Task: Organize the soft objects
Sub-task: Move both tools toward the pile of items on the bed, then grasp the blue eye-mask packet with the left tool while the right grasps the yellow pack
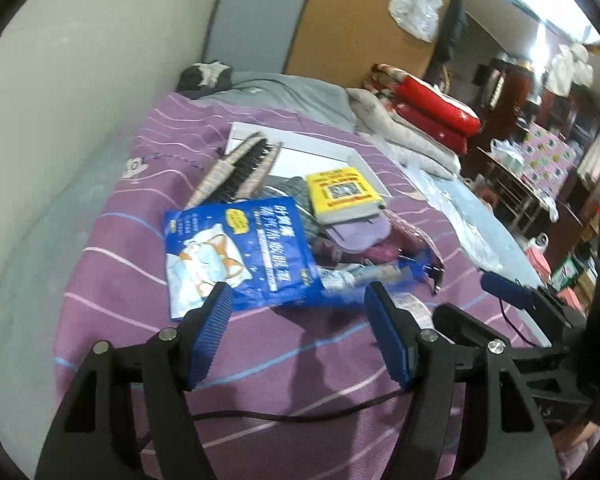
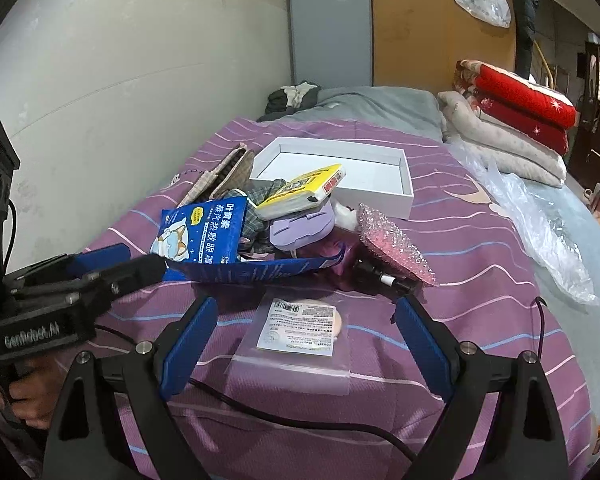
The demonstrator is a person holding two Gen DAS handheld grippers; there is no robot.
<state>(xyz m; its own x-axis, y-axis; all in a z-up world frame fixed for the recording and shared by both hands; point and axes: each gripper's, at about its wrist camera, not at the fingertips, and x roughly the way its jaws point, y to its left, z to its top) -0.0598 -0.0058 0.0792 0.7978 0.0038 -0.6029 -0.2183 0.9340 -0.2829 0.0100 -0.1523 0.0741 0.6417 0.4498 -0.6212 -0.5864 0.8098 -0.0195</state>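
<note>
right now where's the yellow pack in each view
Left wrist: the yellow pack sits just right of centre, above the blue pouch, in front of the white box.
Right wrist: the yellow pack sits at centre, tilted on top of the pile, overlapping the near edge of the white box.
Shared landmark: the blue pouch, left of the pack in both views.
</note>
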